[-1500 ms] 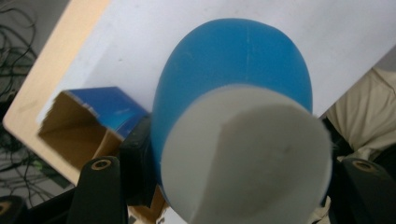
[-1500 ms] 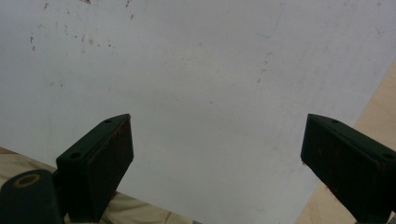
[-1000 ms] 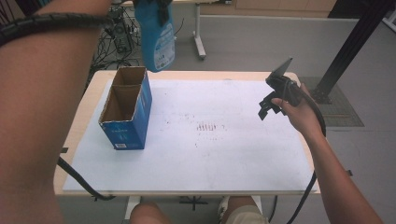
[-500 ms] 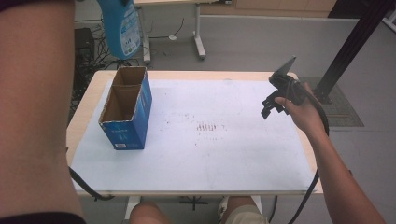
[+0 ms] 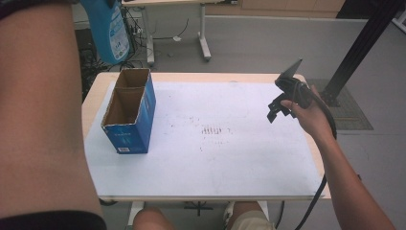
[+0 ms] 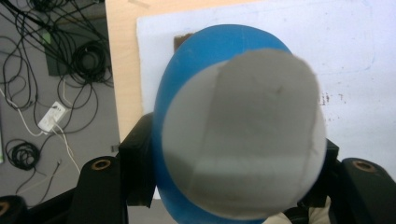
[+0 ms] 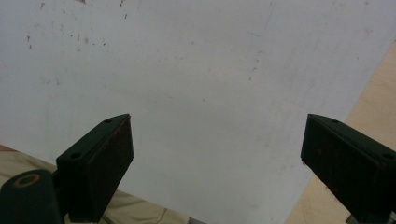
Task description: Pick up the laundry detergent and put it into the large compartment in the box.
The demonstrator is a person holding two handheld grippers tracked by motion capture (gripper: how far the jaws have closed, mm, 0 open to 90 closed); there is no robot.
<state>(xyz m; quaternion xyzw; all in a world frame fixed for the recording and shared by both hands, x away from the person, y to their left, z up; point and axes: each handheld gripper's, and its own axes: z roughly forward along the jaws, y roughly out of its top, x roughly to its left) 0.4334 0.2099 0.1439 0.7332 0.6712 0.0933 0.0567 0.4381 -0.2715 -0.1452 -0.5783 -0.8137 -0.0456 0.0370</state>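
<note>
table (image 5: 91,103): pale wood top, most of it covered by a white sheet (image 5: 230,158) with small brown specks near the middle.
person: left forearm (image 5: 43,110) fills the left side of the high view, raised close to the camera; right forearm comes in from the bottom right, and the knees show below the near edge of the table.
cardboard box (image 5: 143,112): blue outside, brown inside, open at the top, split into two compartments; it stands upright on the left part of the white sheet, both compartments look bare.
blue bottle (image 5: 111,29): held up in the air above the far left corner of the table, beyond the cardboard box and apart from it; printed label on its side; in the left gripper view its grey round base (image 6: 243,135) faces the camera.
left tongs (image 6: 236,172): clamped on the blue bottle, one black jaw pressed on each side of its body.
right tongs (image 7: 217,158): jaws spread wide with nothing between them, over the right part of the white sheet near the table's edge; in the high view they sit in the right hand (image 5: 311,112) above the far right of the table, well apart from the box.
cables: a tangle on the grey floor (image 6: 56,70) left of the table.
</note>
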